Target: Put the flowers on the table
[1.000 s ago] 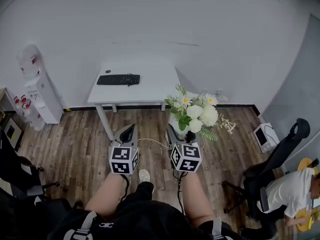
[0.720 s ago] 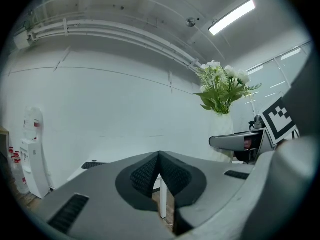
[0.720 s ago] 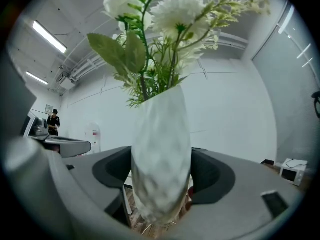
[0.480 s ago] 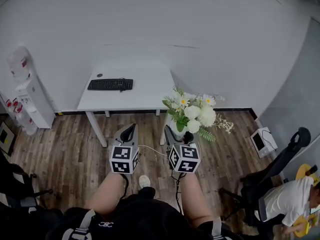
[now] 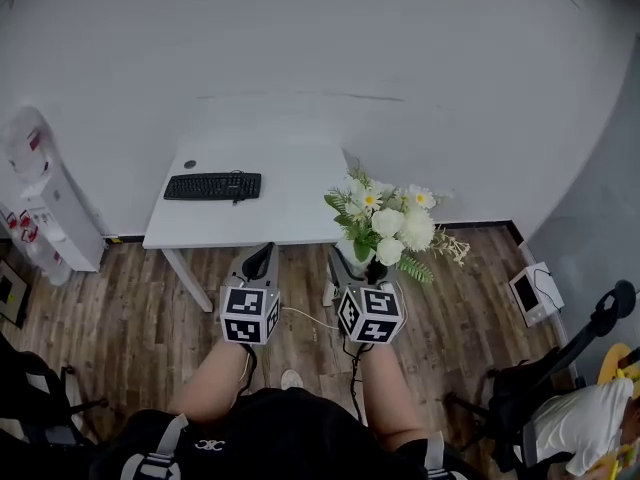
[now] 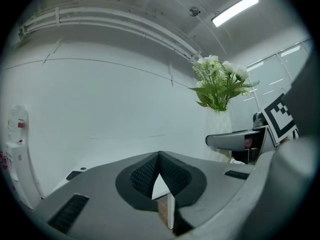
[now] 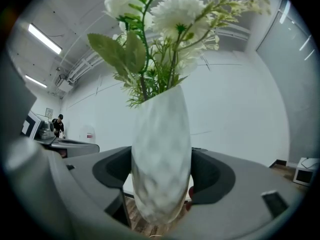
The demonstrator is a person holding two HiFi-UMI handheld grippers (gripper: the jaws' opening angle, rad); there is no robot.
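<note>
White and cream flowers (image 5: 388,218) with green leaves stand in a white vase (image 7: 161,154). My right gripper (image 5: 358,265) is shut on the vase, its jaws wide apart and pressing on both sides of it (image 7: 161,170). The vase hangs upright above the wooden floor, just off the white table's (image 5: 290,203) front right corner. My left gripper (image 5: 262,255) is shut and holds nothing, level with the right one near the table's front edge. In the left gripper view its tips (image 6: 160,156) meet, and the vase (image 6: 218,131) shows to the right.
A black keyboard (image 5: 212,185) lies on the table's left half. A water dispenser (image 5: 35,183) stands by the wall at left. At right are a small white device (image 5: 535,293), a black office chair (image 5: 565,363) and a seated person (image 5: 590,423).
The table and wall have come closer and lower in the head view. Both grippers keep their places ahead of me, the right one still holding the vase.
</note>
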